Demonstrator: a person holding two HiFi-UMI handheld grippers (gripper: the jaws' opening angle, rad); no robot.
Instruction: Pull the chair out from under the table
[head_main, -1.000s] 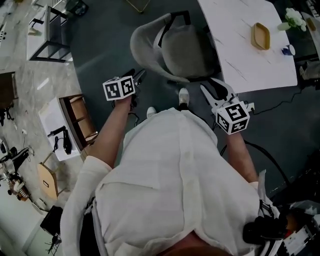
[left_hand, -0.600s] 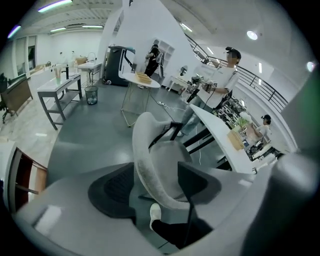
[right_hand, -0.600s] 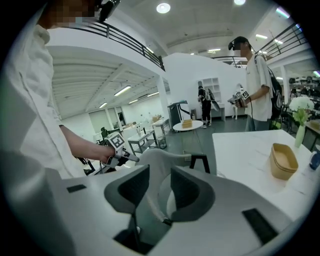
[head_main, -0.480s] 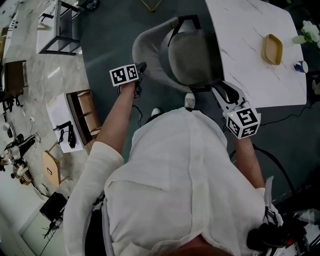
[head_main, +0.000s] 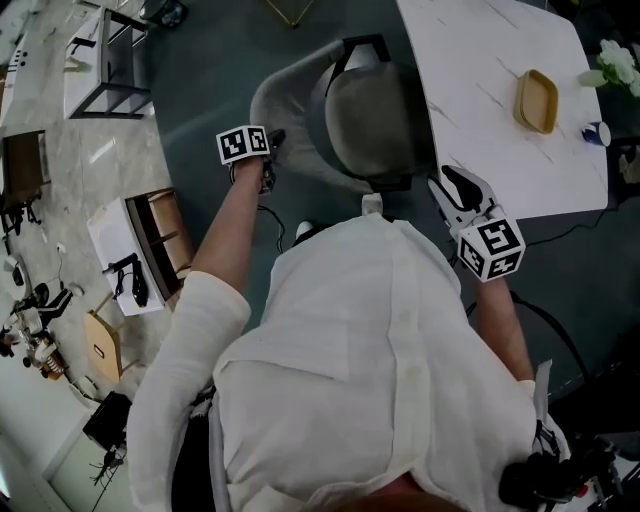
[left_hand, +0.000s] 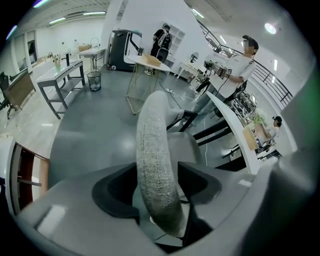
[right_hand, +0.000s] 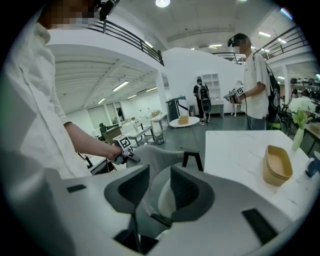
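Nearest to me, my left gripper (head_main: 274, 140) sits on the chair's (head_main: 365, 120) left side. Its jaws have just been opening and now stand wide apart, straddling the curved backrest rim (left_hand: 155, 150). The rim runs up between the pads, which sit just beside it on each side, and I see no squeeze on it. My right gripper (head_main: 452, 188) hangs at the chair's right side, close to the seat but apart from it. Its fingers are spread with nothing between them, and only the seat and shell show through the gap.

The chair is grey and stands upright with its back toward me. The far edge of its seat is tucked under the white table (head_main: 480, 90), which runs along the chair's far right. On the tabletop beyond the chair lies a wooden tray (head_main: 537, 100), with white flowers (head_main: 620, 62) farther on at the corner. Well past the chair stand a small round table (right_hand: 184, 121) and a person (right_hand: 252, 75) holding grippers.
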